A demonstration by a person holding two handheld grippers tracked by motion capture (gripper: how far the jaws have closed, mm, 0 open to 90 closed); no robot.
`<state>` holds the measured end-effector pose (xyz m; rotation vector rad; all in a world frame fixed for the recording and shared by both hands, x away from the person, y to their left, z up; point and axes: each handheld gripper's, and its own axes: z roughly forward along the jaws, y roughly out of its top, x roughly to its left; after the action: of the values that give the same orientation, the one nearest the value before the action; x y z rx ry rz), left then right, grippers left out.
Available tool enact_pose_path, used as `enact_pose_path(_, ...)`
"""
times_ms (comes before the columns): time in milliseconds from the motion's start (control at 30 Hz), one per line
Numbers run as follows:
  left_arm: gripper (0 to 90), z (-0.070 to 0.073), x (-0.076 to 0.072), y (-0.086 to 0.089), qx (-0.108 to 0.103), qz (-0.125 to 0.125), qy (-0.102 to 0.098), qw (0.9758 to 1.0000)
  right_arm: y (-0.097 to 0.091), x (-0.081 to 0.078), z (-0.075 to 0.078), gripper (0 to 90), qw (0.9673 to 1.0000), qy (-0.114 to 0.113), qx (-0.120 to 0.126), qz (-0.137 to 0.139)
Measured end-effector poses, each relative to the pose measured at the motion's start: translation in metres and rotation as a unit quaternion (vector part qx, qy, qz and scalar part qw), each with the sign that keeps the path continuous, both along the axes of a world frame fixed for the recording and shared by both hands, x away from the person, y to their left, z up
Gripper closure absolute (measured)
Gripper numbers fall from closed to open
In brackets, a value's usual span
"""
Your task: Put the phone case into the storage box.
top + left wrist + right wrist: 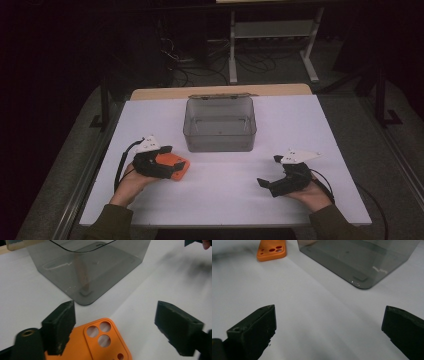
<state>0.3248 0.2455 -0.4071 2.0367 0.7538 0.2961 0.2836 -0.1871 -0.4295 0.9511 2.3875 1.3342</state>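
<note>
On a white table (300, 130), a clear grey bin (220, 125), nothing inside. Just off the bin's near-left corner, an orange phone case (179, 166), flat, camera-hole end toward the bin. Over the case, the left gripper (116, 327), plainly the nearer claw, jaws wide and straddling the long axis. Off the bin's near-right side, well apart, the right gripper (270, 171), jaws spread wide on nothing. From the left gripper view: one jaw at the case's edge, bare table before the other. From the high view: that gap hidden under the hand.
</note>
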Motion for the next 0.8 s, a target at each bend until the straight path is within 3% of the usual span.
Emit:
enact_pose_path(367,44.7,-0.002,0.009,0.001,0.012,0.017,0.008,0.9998,0.001,0.000,0.000,0.0,1.0000,0.002,-0.001,0.002)
enact_pose_path(533,61.8,-0.004,0.012,0.003,0.019,0.023,0.012,0.9995,0.000,0.000,0.000,0.0,1.0000,0.002,0.001,0.001)
enact_pose_path(700,87.5,-0.002,0.020,0.002,0.034,0.029,0.022,0.9987,0.001,0.000,0.000,0.0,1.0000,0.003,0.000,0.003)
enact_pose_path(800,89.6,-0.003,0.024,0.000,0.037,0.029,0.027,0.9985,0.001,0.000,0.000,0.0,1.0000,0.002,0.001,0.002)
